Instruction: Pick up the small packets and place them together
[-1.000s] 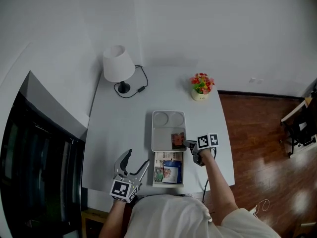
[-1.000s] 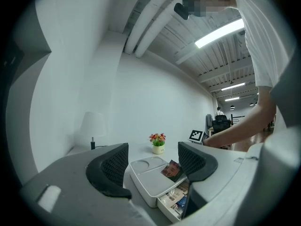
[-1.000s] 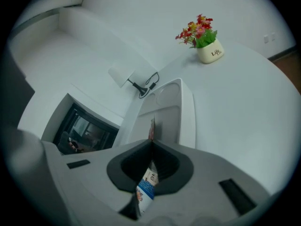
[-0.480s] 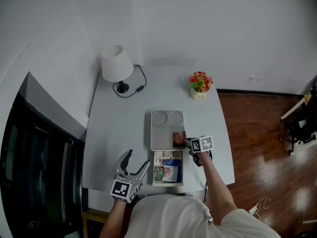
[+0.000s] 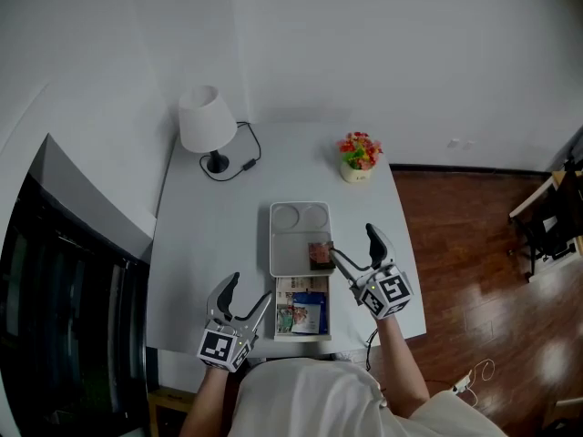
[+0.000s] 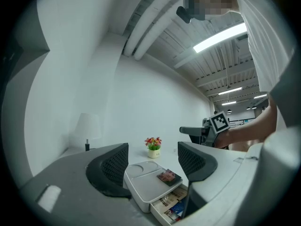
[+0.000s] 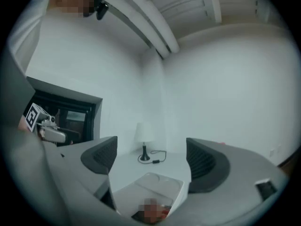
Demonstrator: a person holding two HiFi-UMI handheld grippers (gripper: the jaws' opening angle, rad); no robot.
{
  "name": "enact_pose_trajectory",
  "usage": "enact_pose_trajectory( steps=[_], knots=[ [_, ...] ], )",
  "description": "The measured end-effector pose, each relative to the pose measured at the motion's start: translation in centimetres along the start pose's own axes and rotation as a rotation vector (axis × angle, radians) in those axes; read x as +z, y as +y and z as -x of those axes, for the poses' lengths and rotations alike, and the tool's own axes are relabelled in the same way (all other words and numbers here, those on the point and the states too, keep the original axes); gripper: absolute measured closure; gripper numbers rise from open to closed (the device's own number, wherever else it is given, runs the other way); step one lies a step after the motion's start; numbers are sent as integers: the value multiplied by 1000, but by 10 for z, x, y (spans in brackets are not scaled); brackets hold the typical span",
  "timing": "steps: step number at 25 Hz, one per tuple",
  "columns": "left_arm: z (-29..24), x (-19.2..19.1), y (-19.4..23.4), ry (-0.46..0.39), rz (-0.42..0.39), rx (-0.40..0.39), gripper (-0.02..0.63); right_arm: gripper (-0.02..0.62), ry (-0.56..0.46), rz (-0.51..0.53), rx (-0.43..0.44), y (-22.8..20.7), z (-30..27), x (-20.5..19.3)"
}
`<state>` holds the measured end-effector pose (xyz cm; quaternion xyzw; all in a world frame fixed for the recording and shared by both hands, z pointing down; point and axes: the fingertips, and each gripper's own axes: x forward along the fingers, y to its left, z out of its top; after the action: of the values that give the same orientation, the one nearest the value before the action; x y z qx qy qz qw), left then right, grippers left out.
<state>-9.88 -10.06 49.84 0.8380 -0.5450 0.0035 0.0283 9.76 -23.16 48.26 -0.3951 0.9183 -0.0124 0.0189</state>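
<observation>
White surface (image 5: 200, 244) fills the middle of the head view, lamp (image 5: 202, 121) upper left, flower pot (image 5: 356, 157) upper right, both well clear of the work

White tray (image 5: 290, 248) sits at centre with two round recesses at its far end. Just below it, toward the person, is an open box (image 5: 301, 336) with several small packets (image 5: 305, 312) lying overlapped inside

left gripper (image 5: 249, 291) hovers at lower left, beside the box and off the surface edge, jaws fairly wide with nothing between them; through them its own view shows only the tray and the box

right gripper (image 5: 351, 241) is right of the tray and raised. Its jaws have just been opening and now stand at full width, empty; its own view shows just tray and lamp in the gap

One brown packet (image 5: 320, 255) lies flat on the tray's lower right corner, free of both grippers

Risks, as I judge them:
- That packet is near the tray edge and the right gripper's nearer fingertip hangs just beside it. A low swing toward the box can clip it and push it off
- Box packets overlap, so a grab there can take two at once or pinch only an edge and drop it mid-carry
- Flat packets on a flat floor: a shallow approach slides them rather than gripping
- Both grippers reaching into the narrow box at once can collide
</observation>
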Motion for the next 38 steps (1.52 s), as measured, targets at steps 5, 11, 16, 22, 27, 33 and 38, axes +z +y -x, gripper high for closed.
enact_pose_trajectory(
  steps=[5, 11, 16, 22, 27, 33, 38],
  knots=[
    [1, 16, -5, -32, -19, 8, 265, 126, -51, 111, -74, 24, 42, 33],
    [3, 24, -10, -66, -25, 14, 232, 129, 48, 176, -64, 58, 69, 9],
    [3, 17, -13, -37, -3, 0, 241, 164, 91, 121, 7, 71, 74, -2],
    [6, 17, -8, -48, 9, 0, 241, 170, 170, 121, 140, 83, 71, -16],
    [10, 14, 0, -46, 19, 27, 241, 171, 277, 103, 242, 91, 67, -36],
    [17, 12, 7, -41, 19, 55, 242, 270, 417, 190, 310, 102, 52, -76],
    [23, 7, 12, -27, 25, 73, 249, 270, 582, 304, 378, 116, 41, -140]
  ],
)
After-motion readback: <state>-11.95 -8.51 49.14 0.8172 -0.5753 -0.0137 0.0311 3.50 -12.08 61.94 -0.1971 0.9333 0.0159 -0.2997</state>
